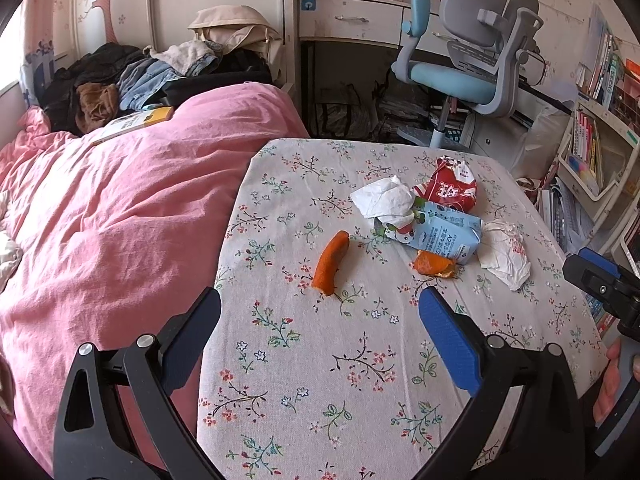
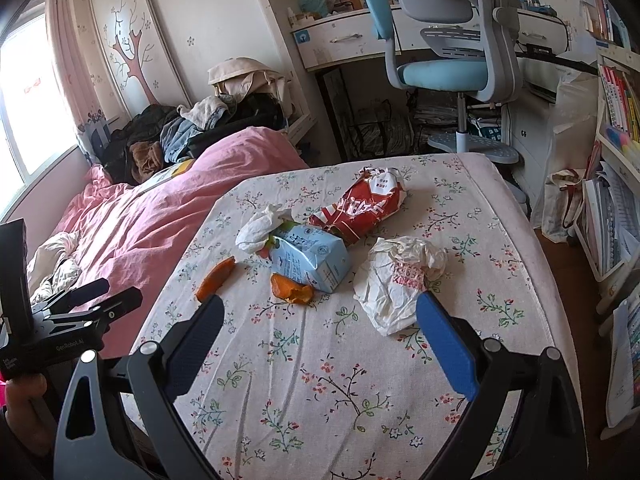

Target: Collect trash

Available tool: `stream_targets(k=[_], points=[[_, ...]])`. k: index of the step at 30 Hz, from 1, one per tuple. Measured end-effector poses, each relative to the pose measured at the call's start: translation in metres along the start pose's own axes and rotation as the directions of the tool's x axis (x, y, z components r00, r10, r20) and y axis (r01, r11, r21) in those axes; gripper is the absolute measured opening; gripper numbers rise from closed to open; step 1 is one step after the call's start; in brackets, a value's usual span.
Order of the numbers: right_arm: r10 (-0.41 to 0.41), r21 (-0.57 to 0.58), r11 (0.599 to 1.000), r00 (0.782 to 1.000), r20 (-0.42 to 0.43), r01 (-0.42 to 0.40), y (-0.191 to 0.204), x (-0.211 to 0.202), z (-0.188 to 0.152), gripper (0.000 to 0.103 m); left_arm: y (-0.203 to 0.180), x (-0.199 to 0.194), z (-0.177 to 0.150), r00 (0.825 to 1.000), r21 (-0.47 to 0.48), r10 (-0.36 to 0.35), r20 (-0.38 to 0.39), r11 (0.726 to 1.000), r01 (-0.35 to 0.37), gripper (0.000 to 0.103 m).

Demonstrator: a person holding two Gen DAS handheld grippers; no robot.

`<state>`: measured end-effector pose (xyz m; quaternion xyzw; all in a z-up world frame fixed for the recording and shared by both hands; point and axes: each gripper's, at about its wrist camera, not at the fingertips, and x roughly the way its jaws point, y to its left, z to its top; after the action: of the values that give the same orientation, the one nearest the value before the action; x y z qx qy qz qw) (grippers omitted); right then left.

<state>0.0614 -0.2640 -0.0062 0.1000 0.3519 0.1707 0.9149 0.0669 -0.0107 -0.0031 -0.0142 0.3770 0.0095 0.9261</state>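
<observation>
Trash lies on a floral tablecloth point(image 1: 320, 360) point(image 2: 320, 360). There is a long orange peel point(image 1: 331, 263) point(image 2: 216, 278), a curled orange peel point(image 1: 434, 265) point(image 2: 291, 289), a blue milk carton point(image 1: 438, 232) point(image 2: 310, 257), a red snack bag point(image 1: 448, 186) point(image 2: 362, 205), a white tissue point(image 1: 384, 199) point(image 2: 260, 229) and a crumpled white wrapper point(image 1: 505, 254) point(image 2: 396, 284). My left gripper point(image 1: 320, 304) is open and empty, just short of the long peel. My right gripper point(image 2: 320, 308) is open and empty, just short of the curled peel and wrapper.
A bed with a pink duvet point(image 1: 112, 208) point(image 2: 160, 216) adjoins the table on the left, with piled clothes point(image 1: 132, 76) at its head. A blue-grey desk chair point(image 1: 468, 48) point(image 2: 452, 40) stands beyond the table. Bookshelves point(image 1: 596, 140) point(image 2: 616, 200) stand at right.
</observation>
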Motion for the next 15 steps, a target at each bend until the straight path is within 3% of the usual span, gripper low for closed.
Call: stream_targets(k=[15], points=[[-0.002, -0.003, 1.0, 1.0, -0.001, 0.002, 0.0009, 0.0002, 0.0001, 0.093, -0.0014, 0.0015, -0.0015, 1.0, 0.003, 0.0, -0.004, 1.0, 0.001, 0.096]])
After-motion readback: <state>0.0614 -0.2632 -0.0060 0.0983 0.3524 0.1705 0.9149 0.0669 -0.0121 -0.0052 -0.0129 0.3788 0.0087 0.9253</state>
